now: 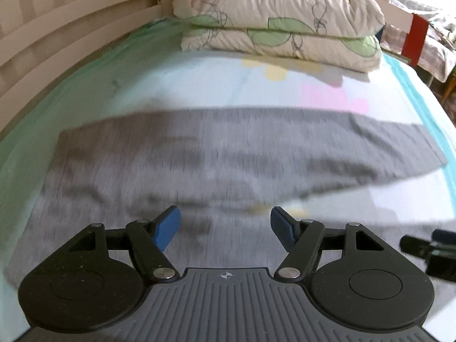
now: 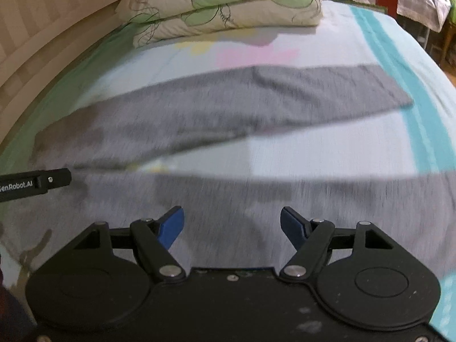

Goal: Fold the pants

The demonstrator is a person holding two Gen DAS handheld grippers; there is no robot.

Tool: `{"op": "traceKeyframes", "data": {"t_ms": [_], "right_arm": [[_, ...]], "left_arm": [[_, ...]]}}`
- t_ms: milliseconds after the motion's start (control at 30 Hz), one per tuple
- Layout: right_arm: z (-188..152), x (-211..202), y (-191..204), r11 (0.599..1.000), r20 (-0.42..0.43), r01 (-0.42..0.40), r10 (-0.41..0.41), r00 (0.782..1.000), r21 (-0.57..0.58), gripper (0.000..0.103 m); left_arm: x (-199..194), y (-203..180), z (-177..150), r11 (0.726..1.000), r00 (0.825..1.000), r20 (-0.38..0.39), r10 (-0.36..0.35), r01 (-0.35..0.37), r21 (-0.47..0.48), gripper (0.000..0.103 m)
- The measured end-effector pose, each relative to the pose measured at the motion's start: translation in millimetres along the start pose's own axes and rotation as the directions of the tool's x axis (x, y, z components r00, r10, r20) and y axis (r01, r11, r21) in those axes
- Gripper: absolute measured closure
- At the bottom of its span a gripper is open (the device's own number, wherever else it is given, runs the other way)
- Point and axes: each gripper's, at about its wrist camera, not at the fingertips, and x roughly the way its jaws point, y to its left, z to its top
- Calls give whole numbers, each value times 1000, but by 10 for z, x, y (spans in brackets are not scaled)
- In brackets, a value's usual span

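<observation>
Grey pants (image 1: 199, 154) lie spread flat on the bed, waist at the left and the two legs running to the right; they also show in the right wrist view (image 2: 228, 105). The far leg ends near the teal stripe and the near leg runs under both grippers. My left gripper (image 1: 225, 225) is open and empty, hovering over the near part of the pants. My right gripper (image 2: 232, 226) is open and empty over the near leg. The frames are motion-blurred.
The bed sheet (image 1: 199, 85) is pale blue with a teal stripe (image 2: 399, 65) at the right. Two stacked floral pillows (image 1: 279, 22) sit at the head. A white slatted headboard (image 1: 57, 28) runs along the left. The other gripper's body (image 2: 34, 183) shows at the left edge.
</observation>
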Motion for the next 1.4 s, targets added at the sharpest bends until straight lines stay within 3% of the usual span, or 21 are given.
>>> {"op": "traceKeyframes", "data": {"t_ms": [133, 367, 633, 800, 1067, 1100, 1167, 1200, 1300, 1400], "right_arm": [[531, 246, -110, 1000, 9, 14, -14, 1000, 25, 25], [1436, 836, -221, 994, 30, 66, -69, 997, 86, 29], [2274, 1735, -197, 968, -8, 164, -165, 986, 192, 31], [2521, 2142, -167, 935, -42, 270, -268, 963, 230, 31], [2457, 2487, -349, 877, -200, 371, -321, 926, 306, 31], [2422, 2471, -353, 885, -190, 362, -317, 929, 294, 34], [2338, 2392, -362, 899, -172, 353, -317, 933, 258, 65], [2300, 2325, -386, 912, -154, 326, -294, 943, 251, 96], [2184, 2086, -536, 928, -111, 216, -191, 975, 303, 101], [2065, 1849, -572, 944, -65, 153, -140, 988, 292, 101]], "left_arm": [[294, -43, 235, 1000, 999, 37, 12, -13, 28, 34], [819, 32, 337, 998, 999, 13, 52, -53, 45, 34], [1125, 380, 259, 999, 998, -51, -26, 24, -24, 35], [1176, 557, 284, 996, 999, -43, -28, 24, -88, 35], [1211, 588, 308, 995, 999, -42, -7, 3, -101, 35], [1208, 589, 307, 995, 999, -38, -5, 1, -98, 35], [1198, 575, 302, 996, 999, -32, -1, -1, -90, 34], [1196, 571, 301, 996, 1000, -31, 0, -2, -88, 34], [1176, 558, 294, 997, 1000, -24, -2, 0, -80, 34], [1170, 540, 299, 997, 1000, -20, -4, 3, -76, 34]]}}
